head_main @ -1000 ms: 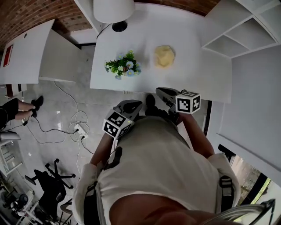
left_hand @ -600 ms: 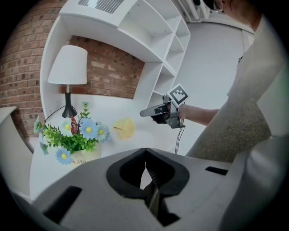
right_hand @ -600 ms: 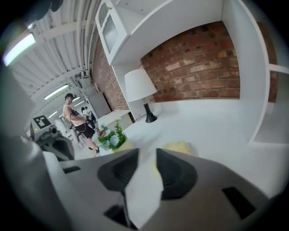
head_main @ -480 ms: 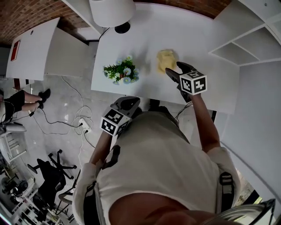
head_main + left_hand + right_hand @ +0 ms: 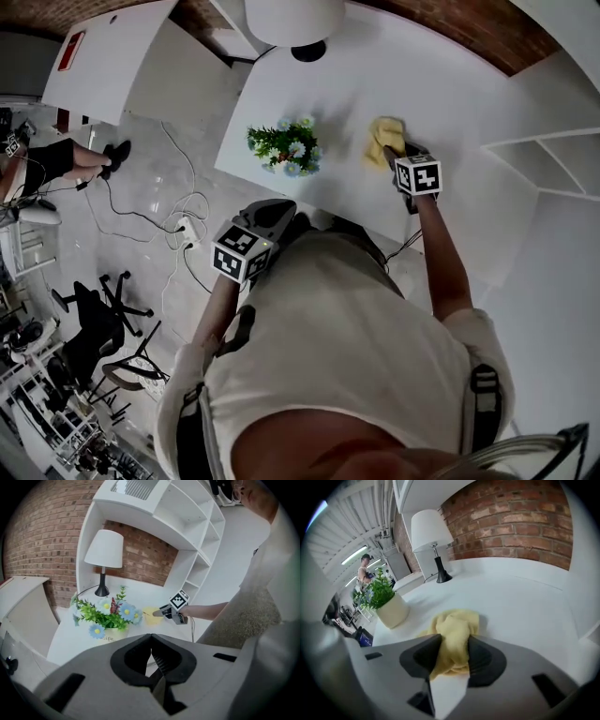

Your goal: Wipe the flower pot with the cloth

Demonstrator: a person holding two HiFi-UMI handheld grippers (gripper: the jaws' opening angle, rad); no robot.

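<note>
Nearest, note the left tool (image 5: 151, 638) fully closed on nothing, held close to the body and short of the edge of the surface (image 5: 511, 606). Further out, observe the right tool (image 5: 453, 641) tipped down over the surface, its jaws just closed in to a narrow gap and pinching the bunched yellow cloth (image 5: 457, 620). Beyond and to the left of that cloth, locate the flower pot (image 5: 393, 611) standing upright, apart from both tools, with the lamp (image 5: 431, 531) and brick wall (image 5: 511, 522) behind.
</note>
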